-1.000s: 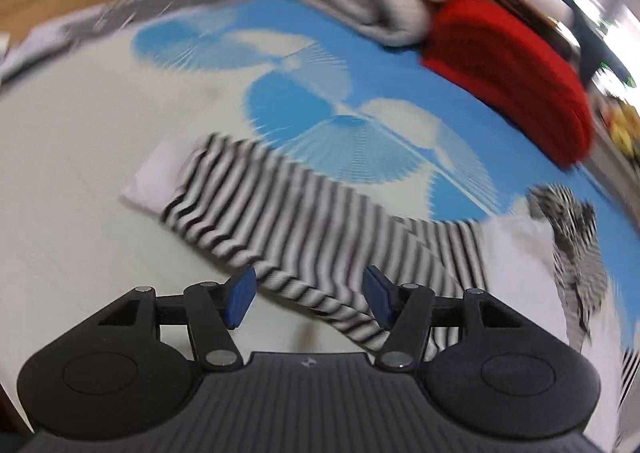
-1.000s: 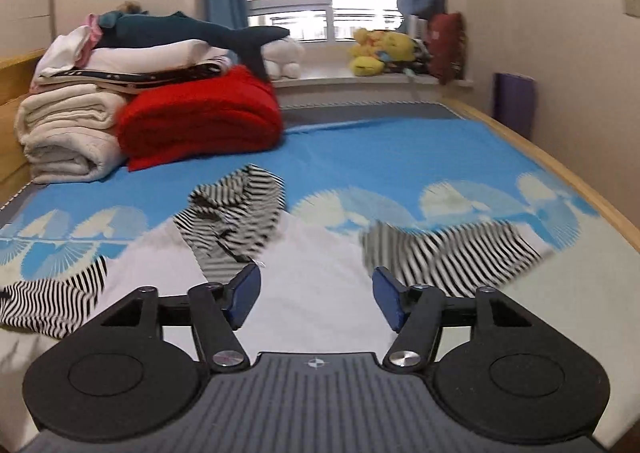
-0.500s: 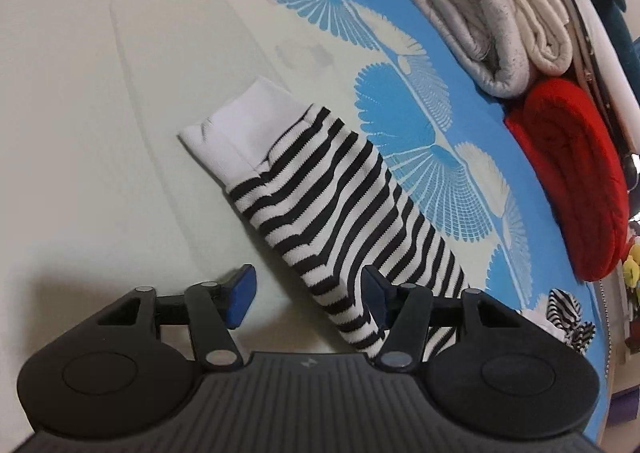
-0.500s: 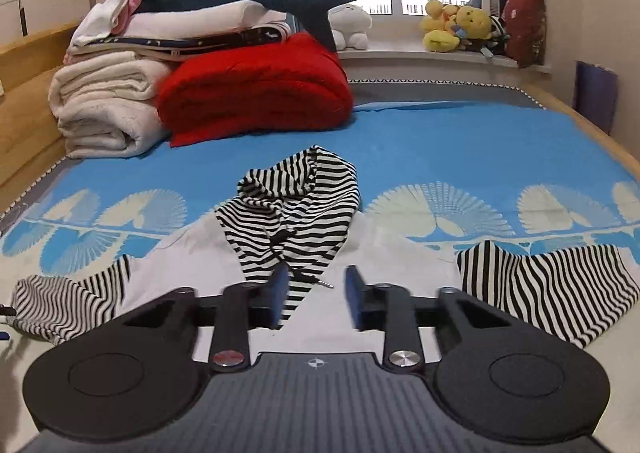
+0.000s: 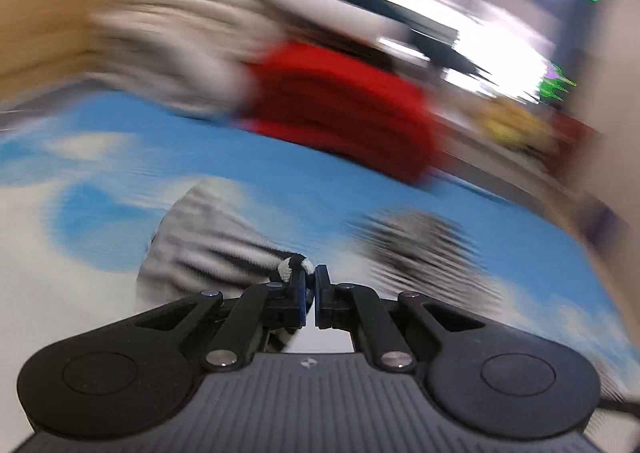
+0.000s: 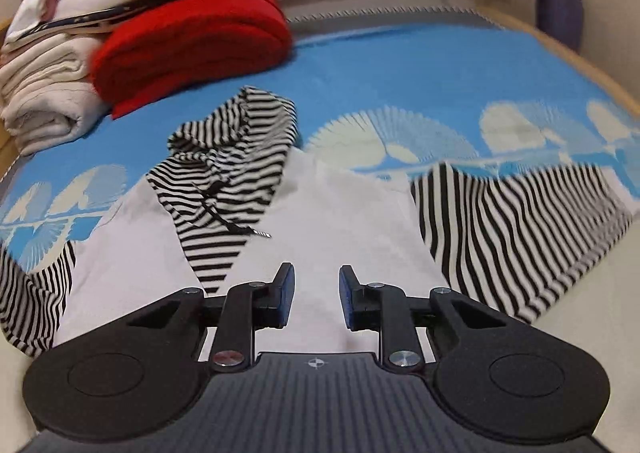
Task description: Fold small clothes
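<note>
A: Where is the hoodie?

B: In the right wrist view the hoodie (image 6: pixel 360 221) lies flat on the bed (image 6: pixel 400 65), filling the middle and lower frame. Its white body sits in the centre, the striped hood (image 6: pixel 236 157) is folded down over it at centre left, one striped sleeve (image 6: pixel 512 229) spreads out to the right, and the other sleeve (image 6: pixel 32 293) runs off the lower left edge.

A: And the tools?

B: The right tool (image 6: pixel 316 297) hangs over the white body at lower centre, fingers spread with a clear gap, gripping nothing. The left tool (image 5: pixel 310 289) is pressed together on a bunched bit of striped cloth with a white edge (image 5: pixel 286 267), at the centre of the left wrist view. That view is badly blurred, so I cannot tell exactly which part of the cloth it pinches.

A: Open room?

B: Bare blue sheet shows above the hood and right sleeve, up to the grey border at upper right. At upper left a red blanket (image 6: pixel 192 41) and a stack of pale folded linen (image 6: pixel 44 93) sit well apart from the hood. The bed's wooden rim (image 6: pixel 592 69) runs down the right side, near the right sleeve's far end.
</note>
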### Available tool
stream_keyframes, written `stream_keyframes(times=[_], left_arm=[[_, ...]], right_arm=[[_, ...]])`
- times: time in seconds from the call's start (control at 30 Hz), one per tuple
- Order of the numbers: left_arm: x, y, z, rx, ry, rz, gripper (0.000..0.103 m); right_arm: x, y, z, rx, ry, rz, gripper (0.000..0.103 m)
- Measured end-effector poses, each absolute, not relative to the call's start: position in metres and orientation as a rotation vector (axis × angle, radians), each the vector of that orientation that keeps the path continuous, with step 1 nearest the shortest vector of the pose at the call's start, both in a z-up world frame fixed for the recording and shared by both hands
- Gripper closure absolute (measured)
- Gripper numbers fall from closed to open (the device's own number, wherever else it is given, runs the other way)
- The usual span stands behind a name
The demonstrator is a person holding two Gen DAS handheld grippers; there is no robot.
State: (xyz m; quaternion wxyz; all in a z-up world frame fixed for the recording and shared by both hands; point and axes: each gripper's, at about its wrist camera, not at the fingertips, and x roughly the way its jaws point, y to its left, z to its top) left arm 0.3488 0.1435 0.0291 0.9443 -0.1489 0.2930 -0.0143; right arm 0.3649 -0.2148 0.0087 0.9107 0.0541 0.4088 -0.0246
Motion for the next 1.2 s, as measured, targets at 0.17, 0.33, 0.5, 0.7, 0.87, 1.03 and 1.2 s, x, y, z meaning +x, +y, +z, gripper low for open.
stream_keyframes(times=[0.17, 0.33, 0.5, 0.7, 0.87, 1.03, 1.2], left_arm=[[0.348, 0.046, 0.021, -0.192, 0.757, -0.461, 0.069], [0.373, 0.084, 0.006, -0.239, 0.823, -0.187, 0.067], [0.39, 0.131, -0.016, -0.266, 0.935, 0.1, 0.067], [0.395, 0.152, -0.008, -0.341, 0.935, 0.115, 0.067], [0.398, 0.151, -0.002, -0.382, 0.934, 0.112, 0.066], [0.4, 0.154, -0.002, -0.4, 0.952, 0.121, 0.066], [0.401, 0.149, 0.0, -0.398, 0.955, 0.106, 0.066]], right_arm=[[0.367, -0.228, -0.005, 0.176, 0.873, -0.095, 0.077], [0.376, -0.239, -0.025, 0.3, 0.931, -0.127, 0.076], [0.393, -0.22, -0.052, 0.328, 1.007, -0.064, 0.073], [0.395, -0.126, -0.066, -0.025, 0.957, 0.219, 0.065], [0.382, -0.067, -0.103, -0.347, 0.958, 0.339, 0.051], [0.38, -0.069, -0.101, -0.395, 0.917, 0.334, 0.092], [0.386, -0.14, -0.058, 0.001, 0.799, 0.172, 0.094]])
